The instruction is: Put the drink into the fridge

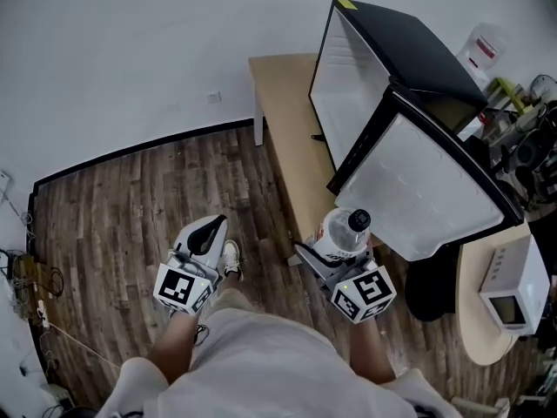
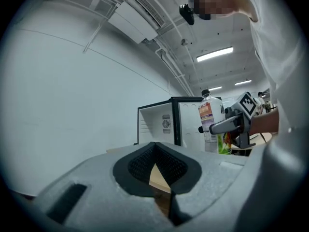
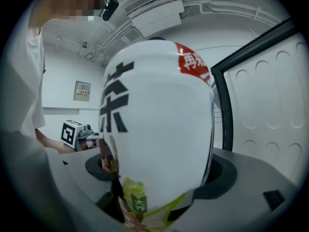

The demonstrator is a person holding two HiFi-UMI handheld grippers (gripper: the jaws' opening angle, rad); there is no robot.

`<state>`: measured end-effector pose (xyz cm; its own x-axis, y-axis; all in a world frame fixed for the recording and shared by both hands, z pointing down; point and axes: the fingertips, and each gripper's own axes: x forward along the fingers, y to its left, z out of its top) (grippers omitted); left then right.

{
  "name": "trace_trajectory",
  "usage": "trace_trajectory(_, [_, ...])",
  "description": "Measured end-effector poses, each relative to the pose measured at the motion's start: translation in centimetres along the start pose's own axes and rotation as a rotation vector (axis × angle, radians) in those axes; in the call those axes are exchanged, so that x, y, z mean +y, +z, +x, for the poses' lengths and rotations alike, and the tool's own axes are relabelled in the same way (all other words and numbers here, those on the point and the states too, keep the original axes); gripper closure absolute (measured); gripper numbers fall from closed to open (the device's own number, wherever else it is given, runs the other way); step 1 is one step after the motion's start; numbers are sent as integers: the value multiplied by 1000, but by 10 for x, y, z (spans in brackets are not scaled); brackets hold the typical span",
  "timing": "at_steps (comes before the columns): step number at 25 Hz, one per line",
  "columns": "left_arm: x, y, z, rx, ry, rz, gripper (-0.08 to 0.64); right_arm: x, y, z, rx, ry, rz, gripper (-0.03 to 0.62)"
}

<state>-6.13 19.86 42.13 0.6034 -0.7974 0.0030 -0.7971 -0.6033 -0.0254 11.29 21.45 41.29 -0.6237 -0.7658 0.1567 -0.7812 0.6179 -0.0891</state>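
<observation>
The drink is a clear bottle (image 1: 341, 233) with a black cap and a white label. My right gripper (image 1: 339, 249) is shut on it and holds it upright, just in front of the black fridge (image 1: 418, 50). The fridge door (image 1: 435, 190) stands open, its white inside showing. In the right gripper view the bottle (image 3: 159, 129) fills the space between the jaws, and the door's edge (image 3: 227, 115) is close on the right. My left gripper (image 1: 211, 229) hangs over the floor to the left, shut and empty. Its view shows the bottle (image 2: 208, 120) and the fridge (image 2: 166, 122) ahead.
The fridge stands on a long wooden bench (image 1: 291, 138) against the white wall. A white appliance (image 1: 512, 290) sits on a round table (image 1: 474, 320) at the right, with cluttered shelves (image 1: 522, 120) behind it. Below me is a dark wood floor (image 1: 130, 216).
</observation>
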Motion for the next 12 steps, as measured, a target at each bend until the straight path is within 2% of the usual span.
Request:
trace_trajectory(7, [111,-2,118,14,-153,-19,547,-51,20,124,38,-109,44,163])
trace_trajectory(12, [170,9,184,9,-268,-139,547,-81,35,191,65,-206,77,163])
